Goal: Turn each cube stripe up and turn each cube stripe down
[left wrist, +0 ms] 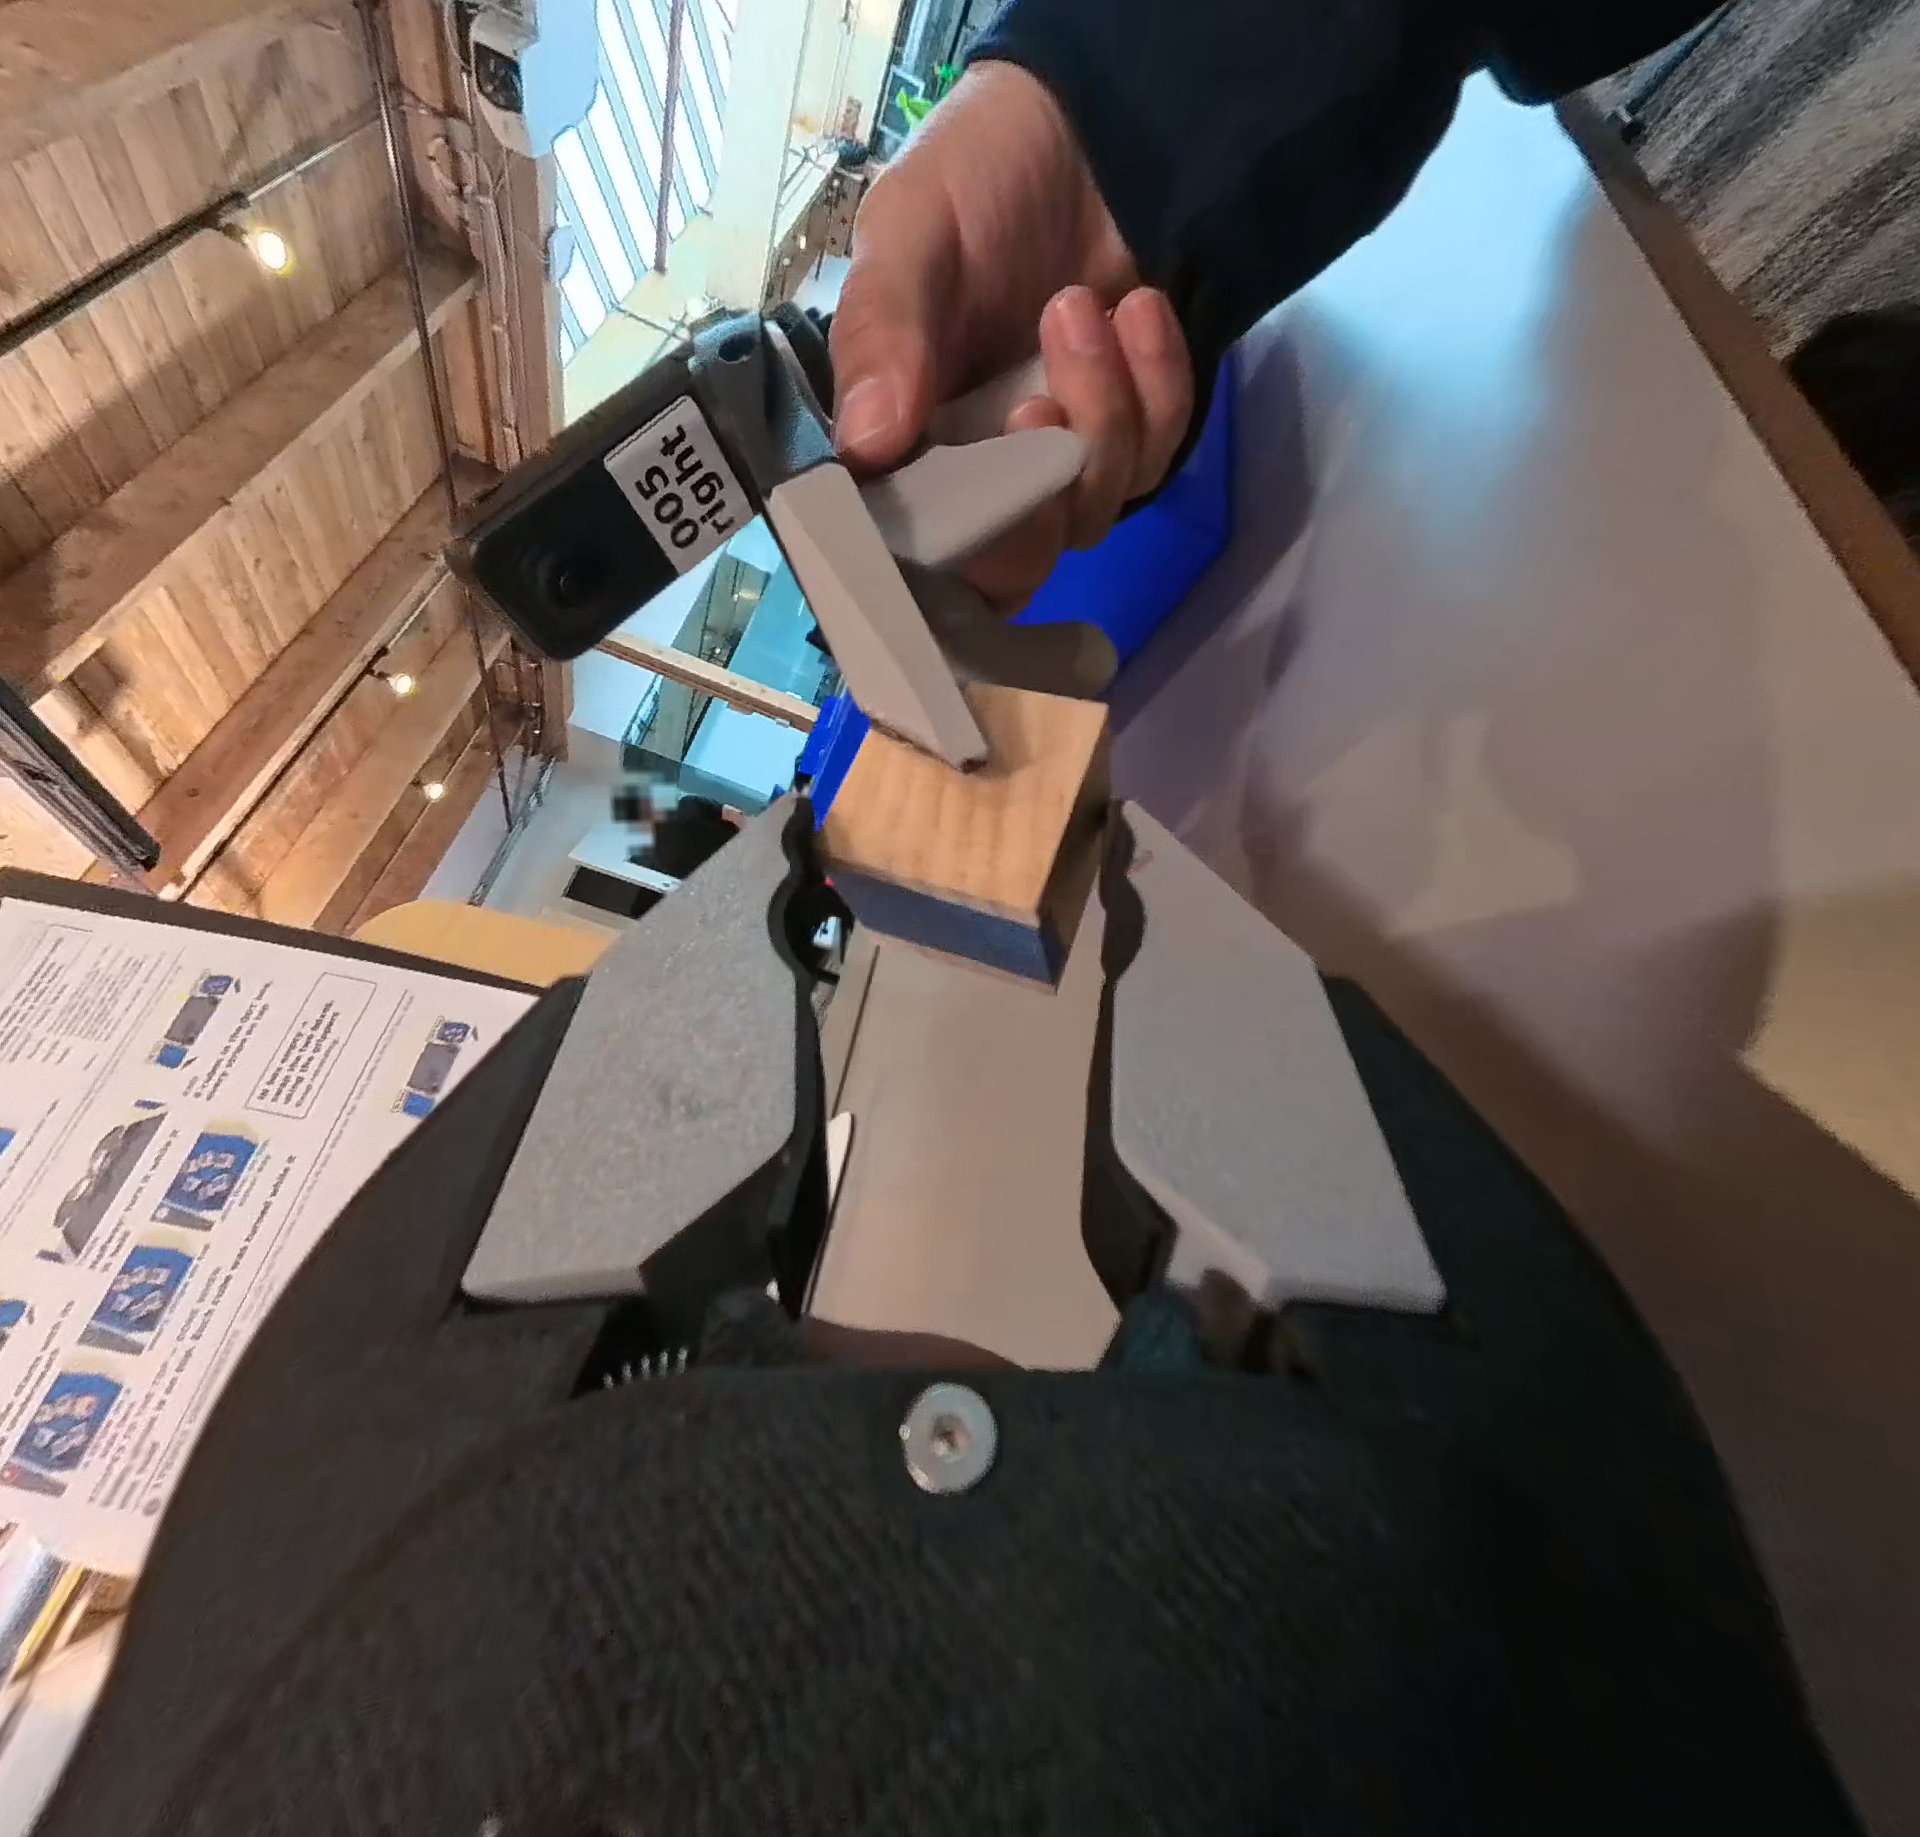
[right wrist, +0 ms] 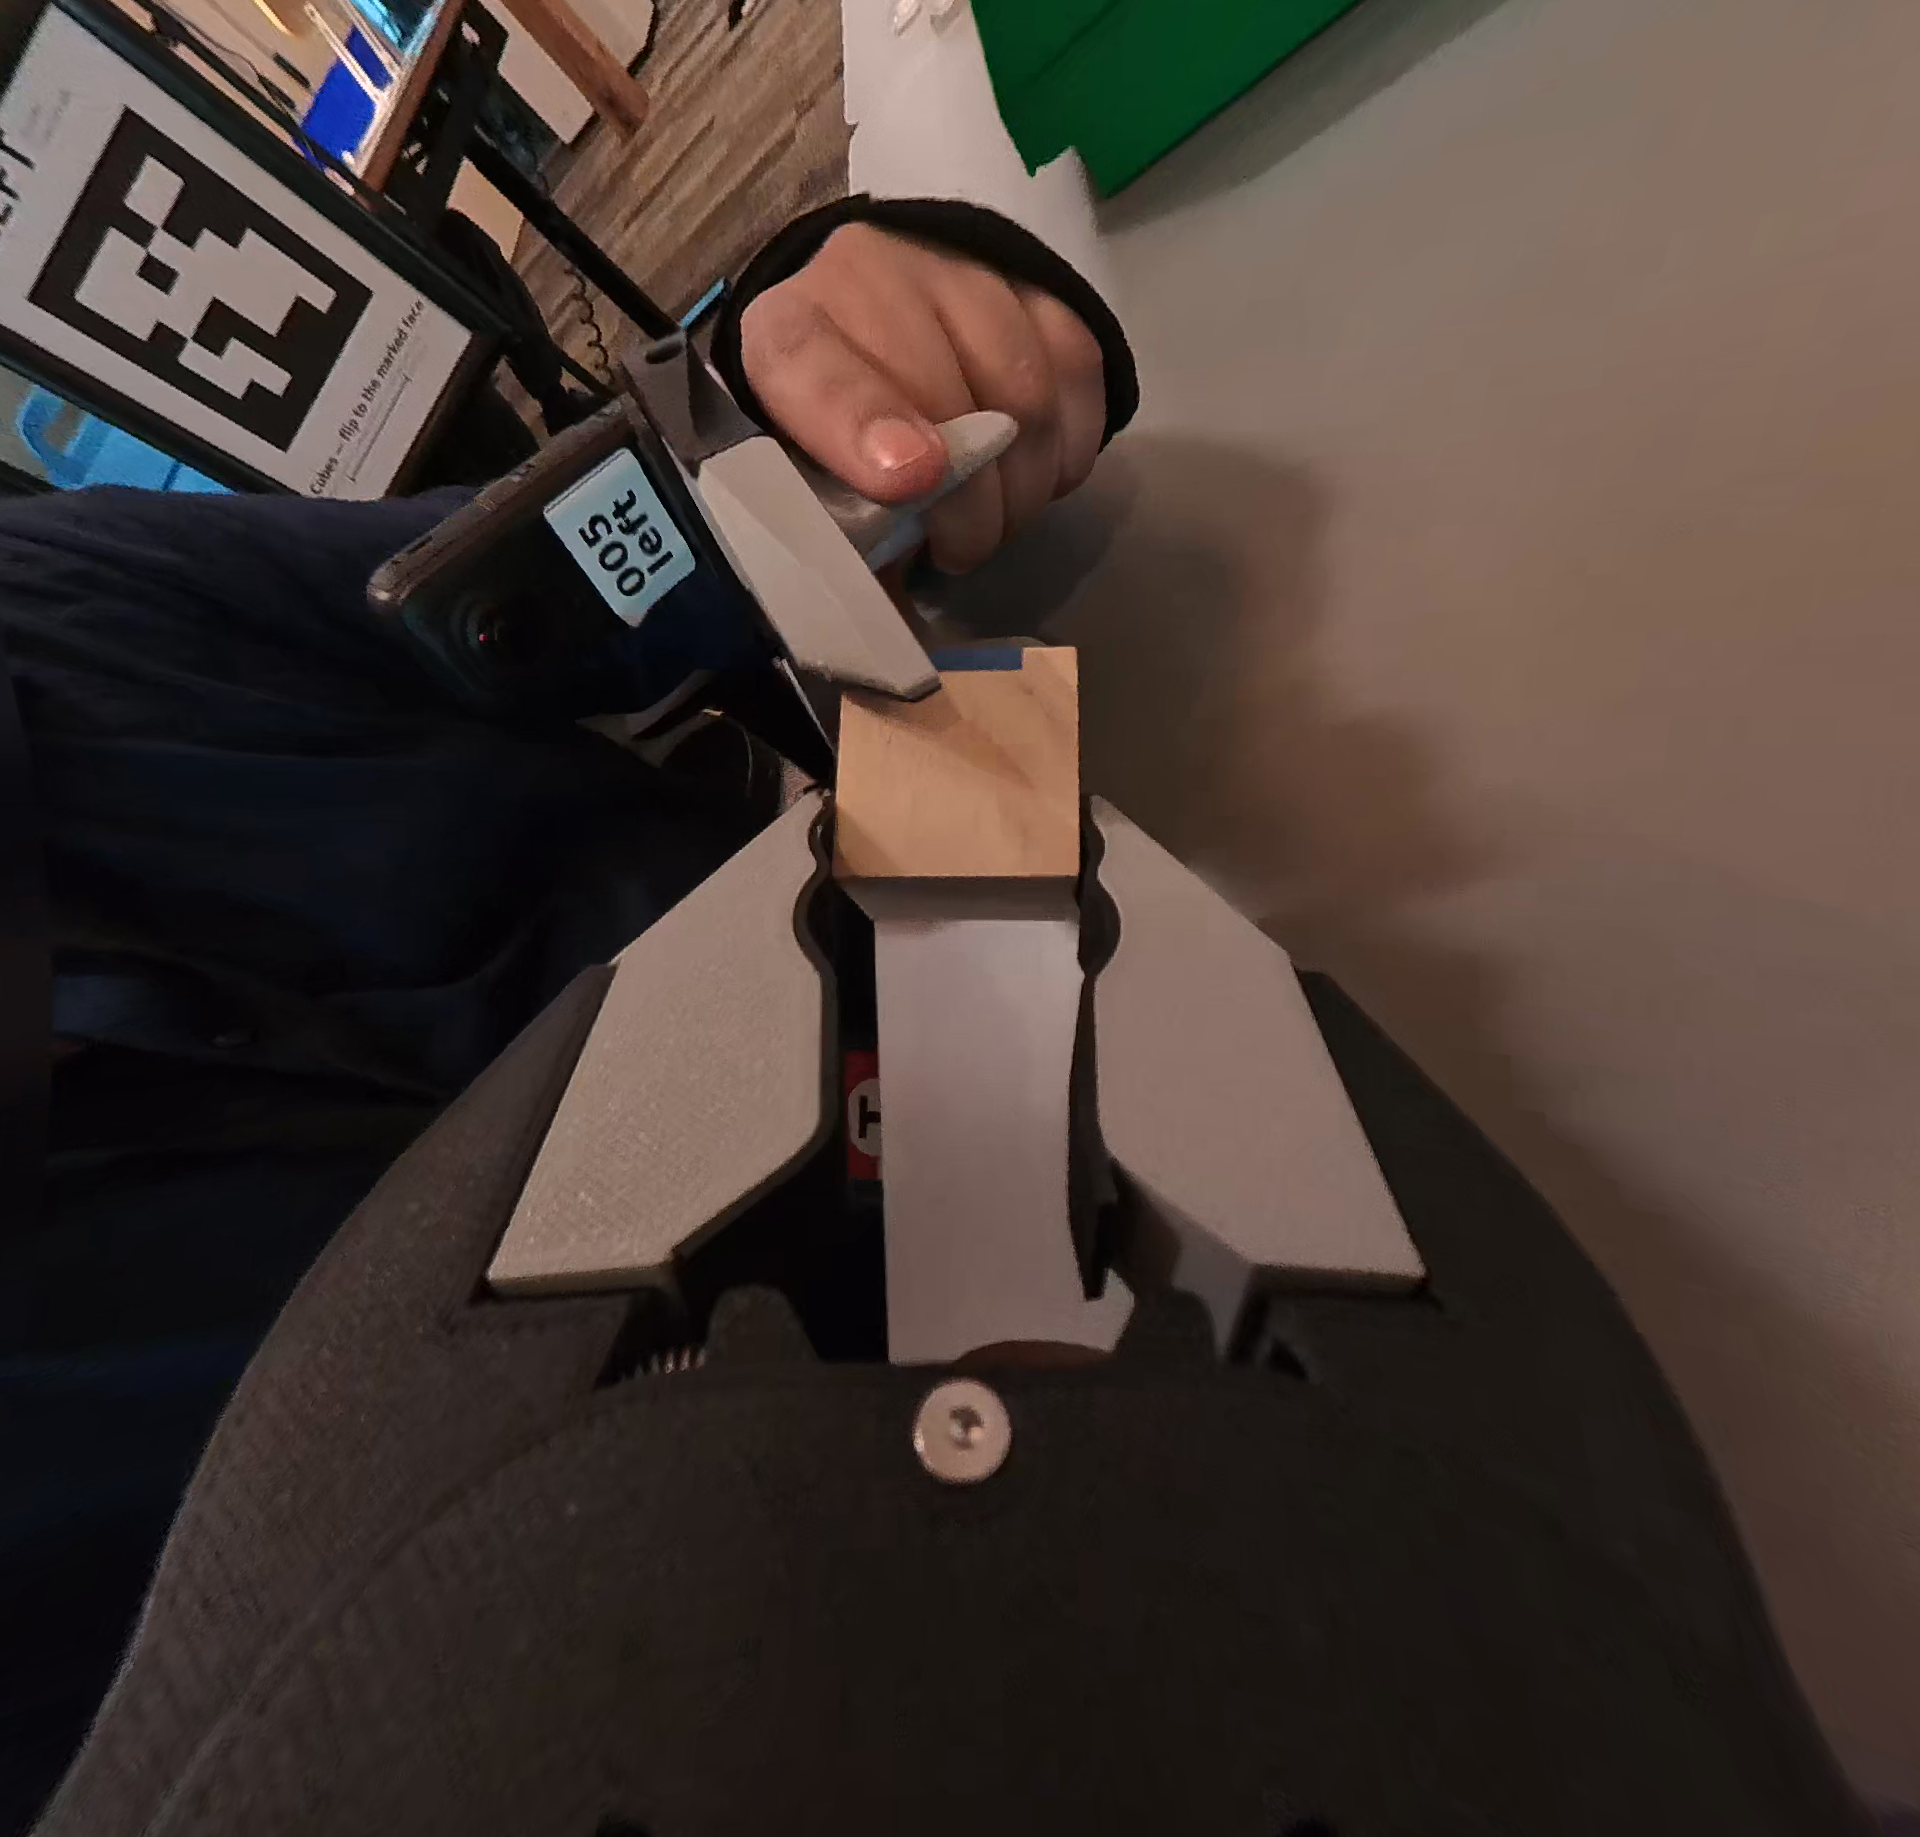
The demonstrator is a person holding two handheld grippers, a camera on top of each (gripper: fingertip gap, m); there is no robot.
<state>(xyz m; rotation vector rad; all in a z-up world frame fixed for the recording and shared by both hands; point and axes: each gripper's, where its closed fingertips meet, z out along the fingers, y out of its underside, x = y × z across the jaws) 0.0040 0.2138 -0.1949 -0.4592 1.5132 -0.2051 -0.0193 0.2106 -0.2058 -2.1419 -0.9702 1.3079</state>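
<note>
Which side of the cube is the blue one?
The side of the cube that faces back at the left gripper is blue. The wide face next to it is plain wood, and so is the face the right gripper sees.

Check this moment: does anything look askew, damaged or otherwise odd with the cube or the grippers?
One oddity: both grippers clamp the same wooden cube at once, left gripper and right gripper, held off the white table. It looks like a mid-air handover. No damage or spill visible.
</note>
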